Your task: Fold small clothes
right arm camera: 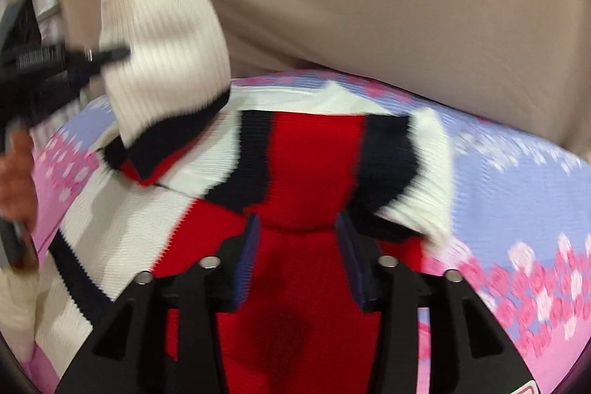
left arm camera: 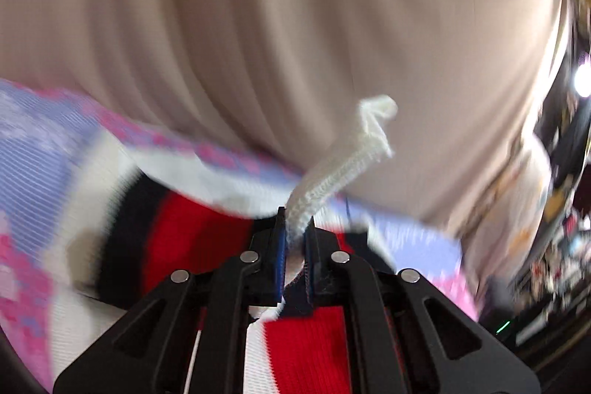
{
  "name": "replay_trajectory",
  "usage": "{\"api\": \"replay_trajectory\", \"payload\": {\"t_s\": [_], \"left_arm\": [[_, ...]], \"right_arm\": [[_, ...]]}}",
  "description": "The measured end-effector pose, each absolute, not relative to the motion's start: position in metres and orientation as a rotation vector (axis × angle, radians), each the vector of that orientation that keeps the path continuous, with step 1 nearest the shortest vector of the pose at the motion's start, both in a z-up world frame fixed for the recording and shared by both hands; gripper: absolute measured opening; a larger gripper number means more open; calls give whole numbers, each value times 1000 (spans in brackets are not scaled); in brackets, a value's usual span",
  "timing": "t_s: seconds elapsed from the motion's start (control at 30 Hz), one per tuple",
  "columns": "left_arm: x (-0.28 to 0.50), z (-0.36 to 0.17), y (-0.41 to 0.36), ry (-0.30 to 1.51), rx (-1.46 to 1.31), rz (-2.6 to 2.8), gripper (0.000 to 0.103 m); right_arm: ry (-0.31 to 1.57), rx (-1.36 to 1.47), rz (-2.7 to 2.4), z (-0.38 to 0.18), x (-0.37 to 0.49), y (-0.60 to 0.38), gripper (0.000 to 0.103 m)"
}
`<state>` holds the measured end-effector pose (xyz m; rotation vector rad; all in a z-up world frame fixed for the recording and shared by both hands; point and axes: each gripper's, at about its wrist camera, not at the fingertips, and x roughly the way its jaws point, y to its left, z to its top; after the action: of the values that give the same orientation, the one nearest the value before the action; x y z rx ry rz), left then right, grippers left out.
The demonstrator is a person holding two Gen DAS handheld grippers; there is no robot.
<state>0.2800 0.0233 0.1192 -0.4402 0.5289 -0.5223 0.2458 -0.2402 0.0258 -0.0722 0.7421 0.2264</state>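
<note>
Folding is under way on a small ribbed knit sweater in white, black and red (right arm camera: 310, 165), which lies on a pink and lilac patterned cloth (right arm camera: 517, 180) spread over what appears to be a bed covered in beige fabric (right arm camera: 406, 6).

Left tongs (left arm camera: 294, 235): pressed together on the white ribbed cuff of the sweater's sleeve (left arm camera: 332, 172). The cuff stands up out of the pads and the sleeve hangs clear of the garment body. In the right wrist view the same sleeve is seen raised at the left, held at its edge. A grip at the cuff gives control of the whole sleeve length, presumably so it can be carried across the body panel.

Right tongs (right arm camera: 297, 246): spread, with the red centre panel visible between the pads. No pad presses on the knit. Whether the tips touch the fabric cannot be told. This position over the middle of the sweater would suit pinning the body down while the sleeve is laid over.
</note>
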Motion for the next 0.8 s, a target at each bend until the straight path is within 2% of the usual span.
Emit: {"api": "replay_trajectory", "payload": {"t_s": [0.07, 0.27, 0.3, 0.33, 0.37, 0.5, 0.53, 0.57, 0.67, 0.8], "left_arm": [[269, 136, 45, 469, -442, -471, 7], [241, 167, 86, 339, -449, -359, 7], [237, 172, 91, 325, -455, -365, 7], [235, 177, 94, 308, -462, -365, 7], [230, 180, 100, 288, -464, -359, 7], [218, 191, 112, 241, -476, -380, 7], [218, 191, 111, 239, -472, -383, 7], [219, 190, 110, 244, -472, -386, 7], [232, 182, 101, 302, -471, -412, 7], [244, 168, 75, 376, -439, -450, 7]], "right_arm": [[764, -111, 280, 21, 264, -213, 56], [901, -231, 307, -26, 328, -146, 54], [872, -241, 299, -26, 331, -140, 51], [870, -232, 310, -25, 335, -137, 28], [881, -181, 323, -19, 341, -133, 14], [834, -50, 444, 4, 345, -110, 14], [869, -58, 475, -4, 349, -98, 15], [932, -91, 479, -18, 354, -87, 21], [884, -190, 426, -24, 341, -78, 23], [780, -117, 357, 7, 298, -136, 23]]}}
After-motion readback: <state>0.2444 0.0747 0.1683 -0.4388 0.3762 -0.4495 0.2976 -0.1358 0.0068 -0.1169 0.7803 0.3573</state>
